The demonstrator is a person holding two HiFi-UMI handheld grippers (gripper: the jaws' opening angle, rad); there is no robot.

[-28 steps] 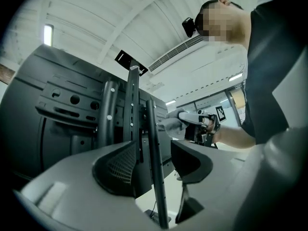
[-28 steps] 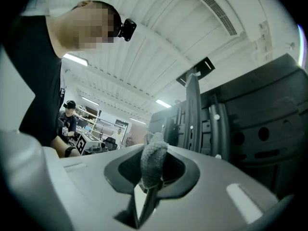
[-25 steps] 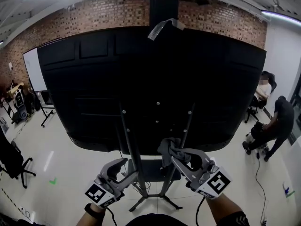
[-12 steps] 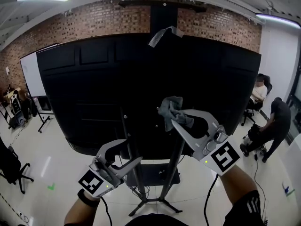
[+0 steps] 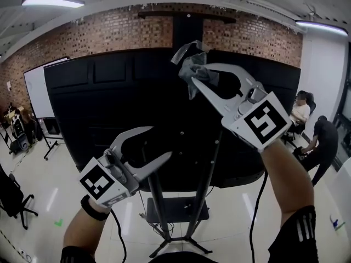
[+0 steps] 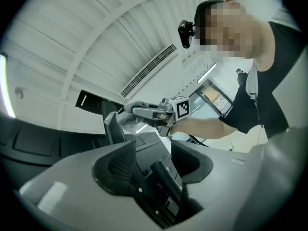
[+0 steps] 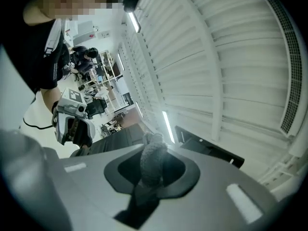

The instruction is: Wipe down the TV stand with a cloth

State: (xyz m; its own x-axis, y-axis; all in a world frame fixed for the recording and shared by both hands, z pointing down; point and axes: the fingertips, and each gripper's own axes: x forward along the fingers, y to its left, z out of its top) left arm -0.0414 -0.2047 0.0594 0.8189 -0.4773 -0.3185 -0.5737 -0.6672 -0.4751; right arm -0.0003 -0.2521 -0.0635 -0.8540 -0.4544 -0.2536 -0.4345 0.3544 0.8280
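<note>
Up in right gripper [image 5: 197,74], crumpled fuzzy grey cloth [image 5: 188,66].

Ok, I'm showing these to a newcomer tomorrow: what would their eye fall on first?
The huge black back of the TV on its stand fills the middle of the head view, in front of a brick wall. Next comes the right gripper, held high by the TV's top edge and shut on a grey cloth. The left gripper is open and empty at lower left.
</note>
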